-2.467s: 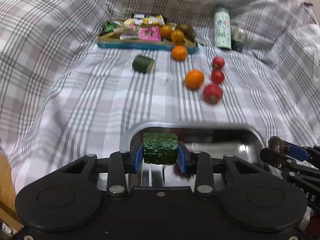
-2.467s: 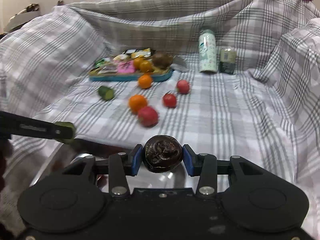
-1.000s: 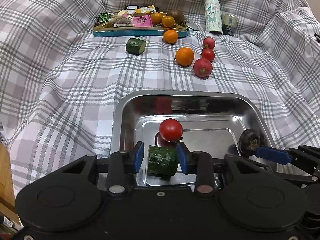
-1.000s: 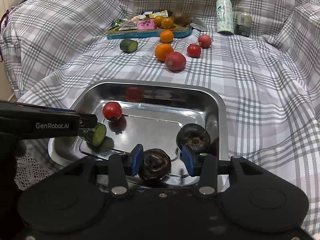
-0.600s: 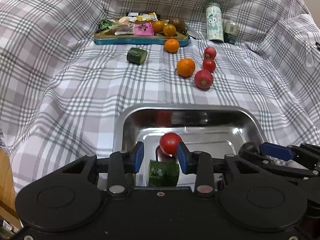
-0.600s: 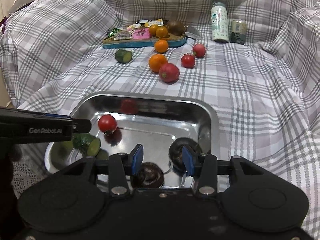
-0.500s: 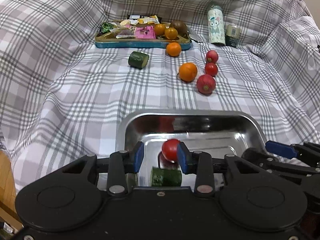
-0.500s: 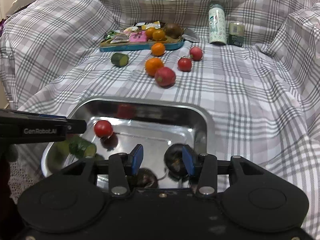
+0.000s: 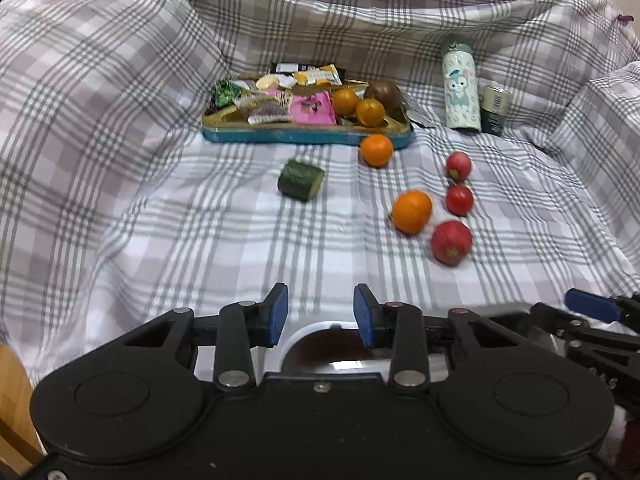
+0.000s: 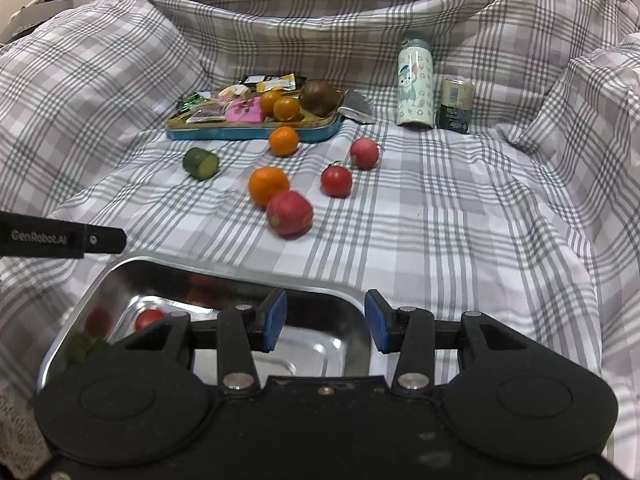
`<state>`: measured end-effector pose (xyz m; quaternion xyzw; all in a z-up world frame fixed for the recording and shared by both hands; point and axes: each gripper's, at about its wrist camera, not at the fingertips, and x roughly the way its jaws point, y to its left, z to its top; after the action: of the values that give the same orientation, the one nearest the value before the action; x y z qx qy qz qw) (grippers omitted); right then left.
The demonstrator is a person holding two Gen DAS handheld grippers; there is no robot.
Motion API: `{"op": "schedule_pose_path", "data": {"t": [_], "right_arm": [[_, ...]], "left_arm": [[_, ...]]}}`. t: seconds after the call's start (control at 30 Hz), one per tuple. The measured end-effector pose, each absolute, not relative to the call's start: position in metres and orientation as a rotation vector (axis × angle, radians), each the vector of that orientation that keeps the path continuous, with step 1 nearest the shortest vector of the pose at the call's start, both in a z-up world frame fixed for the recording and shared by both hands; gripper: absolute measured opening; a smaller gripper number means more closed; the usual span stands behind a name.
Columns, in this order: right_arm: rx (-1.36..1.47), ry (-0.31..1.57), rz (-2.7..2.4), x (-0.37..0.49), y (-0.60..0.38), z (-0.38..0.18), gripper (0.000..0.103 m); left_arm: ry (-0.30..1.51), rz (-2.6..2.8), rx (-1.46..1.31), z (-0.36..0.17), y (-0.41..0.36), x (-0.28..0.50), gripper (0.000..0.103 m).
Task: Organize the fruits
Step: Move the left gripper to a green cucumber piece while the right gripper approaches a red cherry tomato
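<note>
— Fingers on left gripper [image 9: 320, 315] & right gripper [image 10: 325, 321]?
— Both apart, nothing btwn.
— Fruit?
— Steel tray [image 10: 224, 270] mostly hidden by grippers; blurry tomato [image 10: 147, 318] inside. Oranges, radishes, cucumber piece [image 9: 301, 179] on plaid cloth [image 9: 168, 216].
</note>
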<state>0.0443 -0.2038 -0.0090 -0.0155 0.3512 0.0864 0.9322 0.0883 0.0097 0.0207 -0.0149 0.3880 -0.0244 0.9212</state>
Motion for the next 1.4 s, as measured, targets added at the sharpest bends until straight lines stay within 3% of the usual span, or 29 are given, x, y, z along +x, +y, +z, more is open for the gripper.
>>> {"op": "schedule_pose_path", "data": {"t": [0.7,1.4], "right_arm": [[-0.014,0.682,0.157,0.155,-0.213,-0.009,0.045],[0.015,0.660,0.205,0.202,-0.200,-0.024,0.045]], "left_arm": [[0.716,-0.031,0.045,0.008,0.008,0.184,0.045],[0.680,-0.016,0.037,-0.008,0.016,0.215,0.045]]}}
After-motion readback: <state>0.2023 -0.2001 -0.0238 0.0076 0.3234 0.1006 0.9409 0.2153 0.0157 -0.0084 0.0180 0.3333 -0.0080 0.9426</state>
